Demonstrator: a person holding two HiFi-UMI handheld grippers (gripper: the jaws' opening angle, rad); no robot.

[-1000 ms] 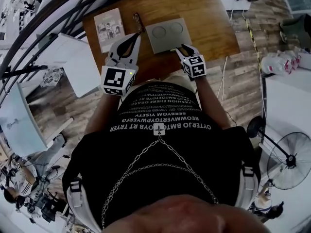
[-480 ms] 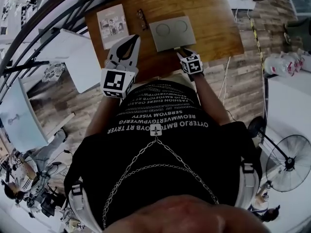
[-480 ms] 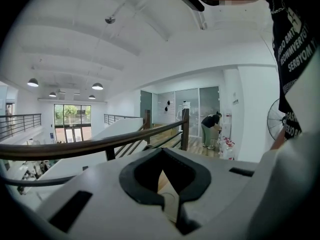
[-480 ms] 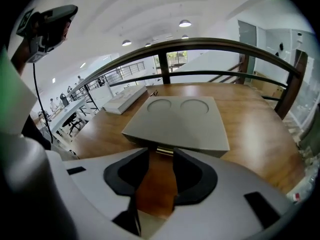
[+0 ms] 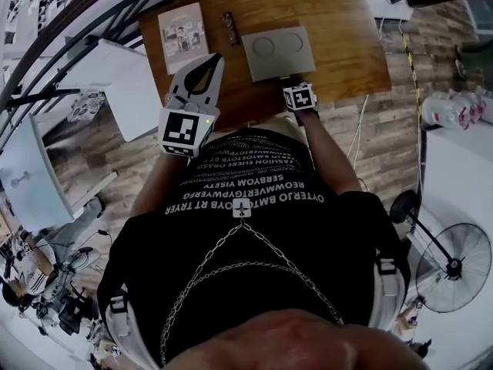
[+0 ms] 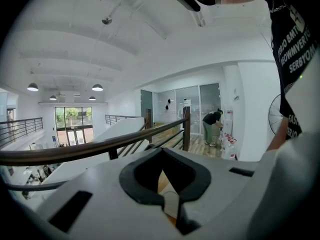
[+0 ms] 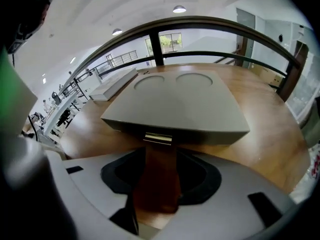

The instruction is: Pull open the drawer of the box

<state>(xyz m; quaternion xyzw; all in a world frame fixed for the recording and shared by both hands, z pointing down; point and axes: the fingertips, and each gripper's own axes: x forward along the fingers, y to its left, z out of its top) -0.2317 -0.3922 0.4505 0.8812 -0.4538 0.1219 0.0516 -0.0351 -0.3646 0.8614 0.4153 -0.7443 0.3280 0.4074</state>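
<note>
Head view has the person leaning over a wooden table, a gripper in each hand. The grey box lies flat near the middle of it. There are two round dents in its lid, its drawer front faces the person, and the drawer looks closed. To the box's left, apart from it, lies a booklet. Between the two sits a small dark item I can't make out.

The right gripper points steeply down at the box's near edge. Its own view shows the fingers spread wide, having just been opening. The drawer's little metal handle is straight ahead of the gap, just past the tips. The pads aren't on it, and only shaded tabletop shows between them.

The left gripper hangs over the near part of the table, close to level, left of the box and below the booklet. Its fingers are drawn together at the tips and hold nothing. Only a sliver of wood shows through the loop they form. A fan stands on the floor off to the right.
</note>
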